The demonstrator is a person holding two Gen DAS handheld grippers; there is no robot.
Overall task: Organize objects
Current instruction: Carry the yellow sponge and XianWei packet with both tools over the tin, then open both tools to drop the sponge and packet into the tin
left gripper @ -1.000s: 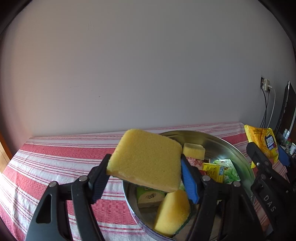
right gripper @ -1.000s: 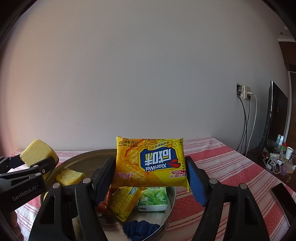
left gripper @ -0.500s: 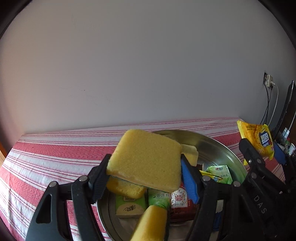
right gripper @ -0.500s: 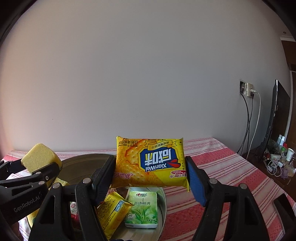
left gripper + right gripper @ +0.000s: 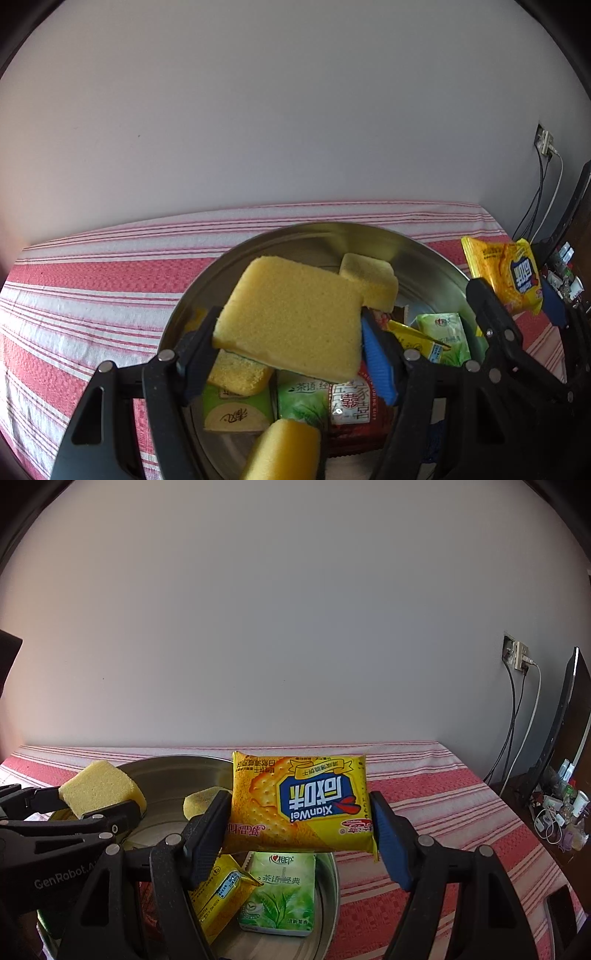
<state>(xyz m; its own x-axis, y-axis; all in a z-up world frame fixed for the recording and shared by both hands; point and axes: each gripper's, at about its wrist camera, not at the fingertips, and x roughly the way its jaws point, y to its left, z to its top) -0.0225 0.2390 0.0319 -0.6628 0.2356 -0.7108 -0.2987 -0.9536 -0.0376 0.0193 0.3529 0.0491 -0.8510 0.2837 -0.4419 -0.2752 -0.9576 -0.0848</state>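
My left gripper (image 5: 288, 343) is shut on a yellow sponge (image 5: 291, 317) and holds it in the air above a round metal basin (image 5: 314, 240). In the right wrist view the same sponge (image 5: 99, 788) shows at the left over the basin (image 5: 166, 771). My right gripper (image 5: 299, 830) is shut on a yellow cracker packet (image 5: 301, 801), held over the basin's right side; the packet (image 5: 506, 273) also appears at the right of the left wrist view. In the basin lie more sponges (image 5: 369, 277), green tissue packs (image 5: 279, 890) and a red packet (image 5: 351, 406).
The basin stands on a table with a red and white striped cloth (image 5: 92, 288). A plain wall rises behind the table. At the far right are a wall socket with cables (image 5: 517, 657), a dark screen (image 5: 565, 709) and small clutter (image 5: 561, 808).
Both grippers have tilted further down toward the basin, which now sits higher and more central in the left wrist view. The sponge and the cracker packet stay held as before.
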